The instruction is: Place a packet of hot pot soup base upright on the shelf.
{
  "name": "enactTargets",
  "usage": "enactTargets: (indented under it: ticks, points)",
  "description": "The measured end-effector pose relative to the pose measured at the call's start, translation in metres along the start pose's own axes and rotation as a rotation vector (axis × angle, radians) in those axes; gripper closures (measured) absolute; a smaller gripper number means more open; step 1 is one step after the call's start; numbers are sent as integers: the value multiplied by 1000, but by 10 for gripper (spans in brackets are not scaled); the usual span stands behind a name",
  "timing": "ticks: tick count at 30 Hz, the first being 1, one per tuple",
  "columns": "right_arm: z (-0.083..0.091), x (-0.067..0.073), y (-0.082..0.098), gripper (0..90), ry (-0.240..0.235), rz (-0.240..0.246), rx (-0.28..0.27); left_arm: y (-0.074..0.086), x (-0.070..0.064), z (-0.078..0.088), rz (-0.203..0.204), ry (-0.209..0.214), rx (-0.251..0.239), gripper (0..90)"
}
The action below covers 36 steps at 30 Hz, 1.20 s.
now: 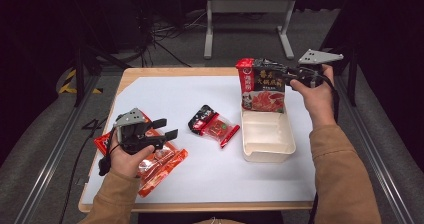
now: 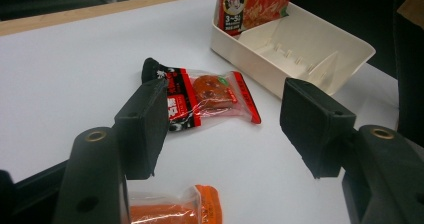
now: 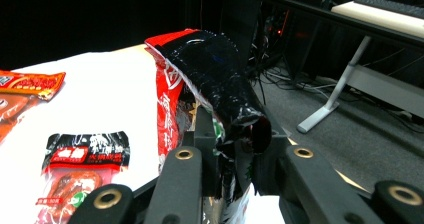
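While its jaws pinch the crumpled top of the red hotpot pouch (image 1: 261, 86), the right gripper (image 1: 278, 77) holds it upright in the far end of the cream tray (image 1: 267, 143), near the table's (image 1: 165, 176) far right corner. The left gripper (image 1: 167, 127), jaws spread and empty, hovers over the orange packets (image 1: 161, 166) at the left edge.

The left gripper (image 1: 168, 127) sits low near the table's left front corner, jaws apart and empty. The right gripper (image 1: 280, 76) is raised by the right edge, jaws clamped.
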State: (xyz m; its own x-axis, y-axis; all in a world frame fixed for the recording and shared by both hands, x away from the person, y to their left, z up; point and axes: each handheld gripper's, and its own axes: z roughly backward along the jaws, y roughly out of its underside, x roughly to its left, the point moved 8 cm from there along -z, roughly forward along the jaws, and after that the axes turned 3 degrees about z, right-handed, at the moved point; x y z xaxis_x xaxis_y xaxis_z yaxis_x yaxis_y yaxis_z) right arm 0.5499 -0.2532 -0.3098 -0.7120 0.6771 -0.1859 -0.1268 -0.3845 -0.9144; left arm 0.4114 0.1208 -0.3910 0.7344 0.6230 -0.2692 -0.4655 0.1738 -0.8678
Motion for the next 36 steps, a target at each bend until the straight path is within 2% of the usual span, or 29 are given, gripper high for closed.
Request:
enactTargets:
  ticks: [7, 10, 12, 15, 24, 27, 36]
  points:
    - [-4, 5, 10, 750, -10, -11, 9, 0, 0, 0, 4, 0, -1, 371]
    - [-7, 7, 22, 741, -22, -21, 38, 0, 1, 1, 1, -5, 0, 364]
    - [-8, 8, 28, 736, -24, -35, 39, 0, 1, 1, 2, -7, 0, 361]
    - [-6, 8, 32, 730, -25, -58, 25, 1, 1, 0, 6, -7, 1, 358]
    - [5, 8, 47, 733, -2, -66, 50, 2, 2, -2, -8, -13, 15, 341]
    - [8, 7, 52, 735, 7, -75, 59, 2, 2, -2, 0, -11, 14, 341]
    - [11, 8, 55, 713, 15, -85, 65, 4, 8, 1, -3, -31, 21, 347]
